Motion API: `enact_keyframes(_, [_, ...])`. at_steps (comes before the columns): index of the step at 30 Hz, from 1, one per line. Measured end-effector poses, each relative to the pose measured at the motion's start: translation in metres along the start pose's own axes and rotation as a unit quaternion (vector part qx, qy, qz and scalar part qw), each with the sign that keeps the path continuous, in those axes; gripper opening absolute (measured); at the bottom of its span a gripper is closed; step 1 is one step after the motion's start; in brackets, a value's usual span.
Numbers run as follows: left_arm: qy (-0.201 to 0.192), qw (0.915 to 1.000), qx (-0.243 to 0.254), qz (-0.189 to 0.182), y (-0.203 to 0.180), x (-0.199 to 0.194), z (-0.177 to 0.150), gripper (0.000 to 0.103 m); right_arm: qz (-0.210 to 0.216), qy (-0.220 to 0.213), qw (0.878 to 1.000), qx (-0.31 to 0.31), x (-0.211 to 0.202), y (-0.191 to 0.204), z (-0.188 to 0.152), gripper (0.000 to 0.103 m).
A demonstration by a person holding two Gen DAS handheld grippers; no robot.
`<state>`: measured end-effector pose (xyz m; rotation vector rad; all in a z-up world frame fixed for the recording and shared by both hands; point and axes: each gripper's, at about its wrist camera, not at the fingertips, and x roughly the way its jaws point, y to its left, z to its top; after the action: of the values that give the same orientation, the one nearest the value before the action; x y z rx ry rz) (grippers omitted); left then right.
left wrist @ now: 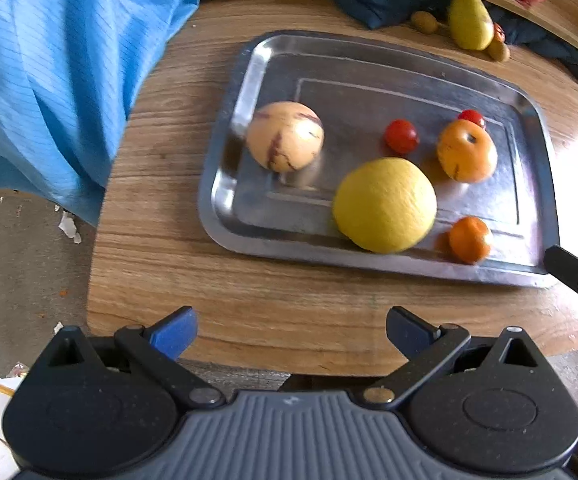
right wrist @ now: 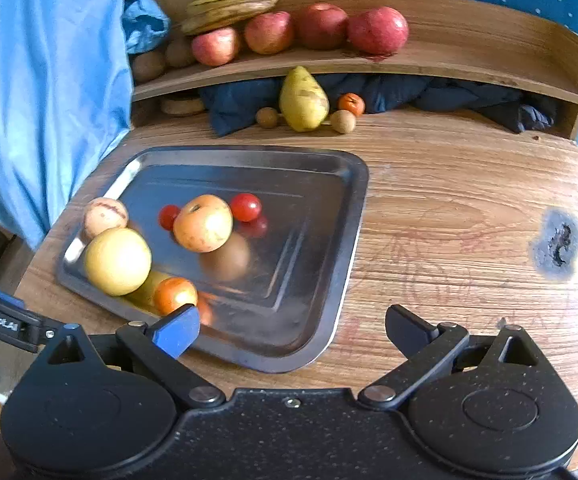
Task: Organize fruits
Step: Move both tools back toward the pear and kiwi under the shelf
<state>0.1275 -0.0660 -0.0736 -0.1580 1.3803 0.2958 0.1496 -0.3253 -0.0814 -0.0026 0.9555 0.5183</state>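
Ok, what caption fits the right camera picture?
Open right gripper above a metal tray of fruit, pear behind on the table.

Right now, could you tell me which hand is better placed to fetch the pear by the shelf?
Probably the right: its open gripper faces the pear across bare table, while the left gripper has the loaded tray in between.

Shiny metal tray (right wrist: 341,216) on grained wood table (right wrist: 449,208)

Beside the tray: creased blue cloth (left wrist: 49,80); on it, glossy tomatoes (right wrist: 246,207).
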Motion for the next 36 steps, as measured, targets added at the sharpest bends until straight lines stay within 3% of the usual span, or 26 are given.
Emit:
enact_keyframes(13, [-0.025, 0.9996, 0.006, 0.013, -0.001, -0.008, 0.047, 0.102, -0.005, -0.004, 1.0, 0.019, 0.012, -0.005, 0.02, 0.101])
enact_keyframes(36, [-0.065, 0.9926, 0.102, -0.009, -0.061, -0.005, 0.142, 0.102, -0.047, -0.012, 0.997, 0.059, 0.033, -0.028, 0.053, 0.102])
